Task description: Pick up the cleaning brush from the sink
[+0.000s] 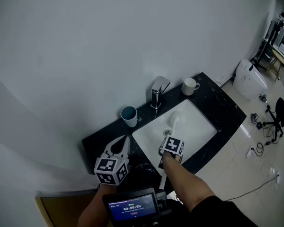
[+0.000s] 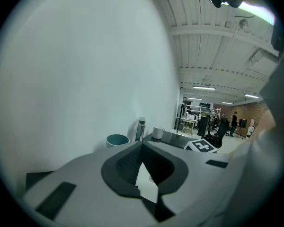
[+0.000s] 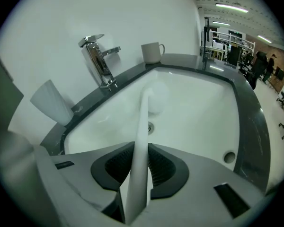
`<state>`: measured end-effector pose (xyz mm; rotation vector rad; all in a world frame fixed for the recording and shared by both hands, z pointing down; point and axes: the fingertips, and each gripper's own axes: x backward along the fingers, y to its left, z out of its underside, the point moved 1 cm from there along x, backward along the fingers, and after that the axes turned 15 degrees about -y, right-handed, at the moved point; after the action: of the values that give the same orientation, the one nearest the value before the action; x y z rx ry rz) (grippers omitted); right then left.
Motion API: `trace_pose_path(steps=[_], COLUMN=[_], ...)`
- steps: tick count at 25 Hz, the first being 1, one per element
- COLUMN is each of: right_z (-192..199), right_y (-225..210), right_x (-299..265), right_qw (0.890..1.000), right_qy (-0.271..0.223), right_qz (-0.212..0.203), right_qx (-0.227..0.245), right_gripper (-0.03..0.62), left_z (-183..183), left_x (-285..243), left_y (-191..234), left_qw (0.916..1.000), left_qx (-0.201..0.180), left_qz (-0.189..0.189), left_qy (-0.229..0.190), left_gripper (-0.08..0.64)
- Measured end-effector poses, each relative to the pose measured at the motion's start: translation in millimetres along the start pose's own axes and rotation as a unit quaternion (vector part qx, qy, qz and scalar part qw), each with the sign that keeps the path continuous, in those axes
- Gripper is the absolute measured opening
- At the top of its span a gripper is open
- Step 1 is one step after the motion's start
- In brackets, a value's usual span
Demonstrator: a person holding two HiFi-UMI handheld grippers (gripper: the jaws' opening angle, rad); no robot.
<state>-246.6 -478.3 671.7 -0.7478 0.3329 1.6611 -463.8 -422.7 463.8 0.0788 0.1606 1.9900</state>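
**Student:** In the head view, which gripper has the brush?

**Tutor:** The right gripper [image 3: 141, 167]. Its two dark pads [image 3: 163, 167] are closed on the white handle of the brush [image 3: 145, 122], one on each side. The handle runs straight out between them, away from the camera.

**Student:** And where is the brush in relation to the sink?

**Tutor:** It is over the white sink [image 1: 199, 126]. The rounded head points toward the tap [image 1: 157, 91] and sits near the drain [image 3: 150, 126]. Neither view shows whether the head touches the bottom of the sink.

**Student:** What about the left gripper?

**Tutor:** The left gripper [image 2: 142, 145] is held over the near left part of the black counter [image 1: 222, 103], beside the sink. It points roughly level toward the wall. Its fingertips meet and nothing is between them.

**Student:** What else stands on the counter?

**Tutor:** There are two things, both along the wall side. A teal cup [image 1: 129, 116] stands to the left of the tap. A white mug [image 1: 189, 85] stands to its right, near the far corner of the sink. Both are upright and well apart from the brush.
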Motion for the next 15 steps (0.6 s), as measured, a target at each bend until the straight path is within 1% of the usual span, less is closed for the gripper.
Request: trace_pose_path(steps=[2, 5, 7, 9, 12, 14, 15], right_z=[-9, -13, -24, -41, -67, -85, -93], right_y=[2, 3, 1, -3, -13, -25, -32], right_x=[22, 62, 92, 126, 183, 224, 244], right_qw=[1.0, 0.998, 0.995, 0.99, 0.975, 0.961, 0.952], right_qy=[-0.016, -0.027, -0.058, -0.1, -0.17, -0.221, -0.247], right_qz=[-0.014, -0.044, -0.069, -0.095, -0.137, -0.167, -0.182], right_qx=[-0.005, -0.029, -0.04, -0.038, -0.023, -0.001, 0.014], right_gripper=[0.069, 0.069, 0.069, 0.069, 0.068, 0.069, 0.069], left_z=[-9, -25, -35, -45, -54, -57, -57], left_x=[10, 26, 37, 48, 66, 81, 88], left_y=[-7, -25, -39, -52, -70, -84, -92], left_qw=[1.0, 0.9996, 0.9989, 0.998, 0.997, 0.9965, 0.9962], left_qx=[0.001, -0.003, -0.004, -0.003, -0.013, -0.023, -0.026], left_qz=[0.0, 0.014, 0.024, 0.029, 0.029, 0.022, 0.014], left_qy=[-0.006, -0.023, -0.04, -0.056, -0.07, -0.078, -0.082], left_gripper=[0.011, 0.011, 0.011, 0.011, 0.011, 0.011, 0.011])
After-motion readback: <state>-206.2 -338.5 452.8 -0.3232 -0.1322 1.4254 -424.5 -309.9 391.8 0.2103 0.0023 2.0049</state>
